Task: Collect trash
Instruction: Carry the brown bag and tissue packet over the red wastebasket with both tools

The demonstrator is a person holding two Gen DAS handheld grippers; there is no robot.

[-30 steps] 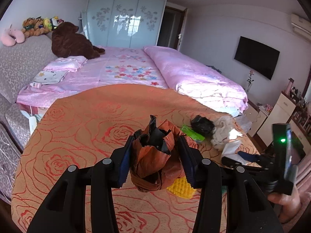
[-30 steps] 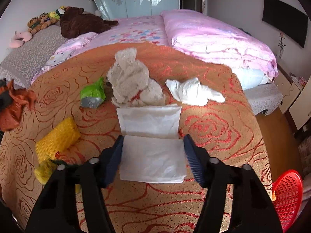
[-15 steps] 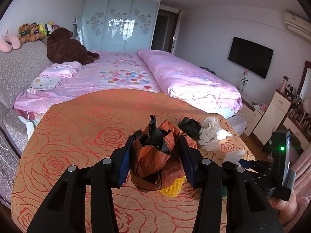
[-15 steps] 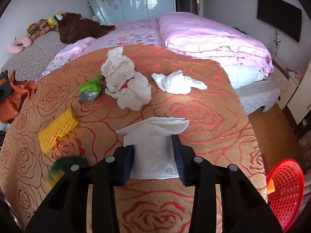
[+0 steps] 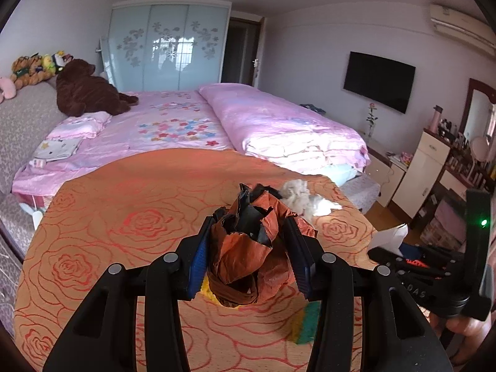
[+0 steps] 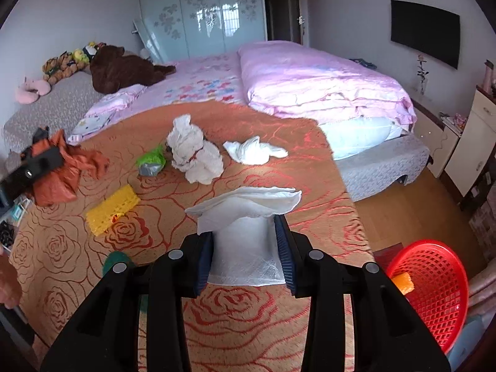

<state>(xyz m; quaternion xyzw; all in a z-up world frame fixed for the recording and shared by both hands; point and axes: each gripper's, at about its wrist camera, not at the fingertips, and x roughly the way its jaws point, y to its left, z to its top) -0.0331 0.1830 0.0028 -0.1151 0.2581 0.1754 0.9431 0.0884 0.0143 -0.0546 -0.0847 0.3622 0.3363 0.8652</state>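
Note:
My left gripper (image 5: 249, 248) is shut on a crumpled orange and black wrapper (image 5: 248, 257), held above the orange rose-patterned cover (image 5: 124, 217). My right gripper (image 6: 245, 248) is shut on a white folded tissue (image 6: 248, 217), lifted off the same cover (image 6: 248, 310). In the right wrist view the left gripper with its orange wrapper (image 6: 62, 170) shows at the far left. A red mesh basket (image 6: 431, 288) holding an orange scrap stands on the floor at the lower right. Loose on the cover lie a cream cloth lump (image 6: 195, 155), a white crumpled tissue (image 6: 252, 150), a green packet (image 6: 152, 162) and a yellow pad (image 6: 111, 206).
A pink bed (image 6: 310, 86) with a brown plush bear (image 6: 124, 68) lies behind the cover. White drawers (image 6: 471, 142) stand at the right, with wooden floor (image 6: 403, 210) between them and the cover's edge. A green thing (image 6: 116, 260) lies near my right gripper's left finger.
The right gripper shut on the white tissue and lifted it off the cover, drawing back toward the basket. The left gripper rose a little and swung rightward with the wrapper still held.

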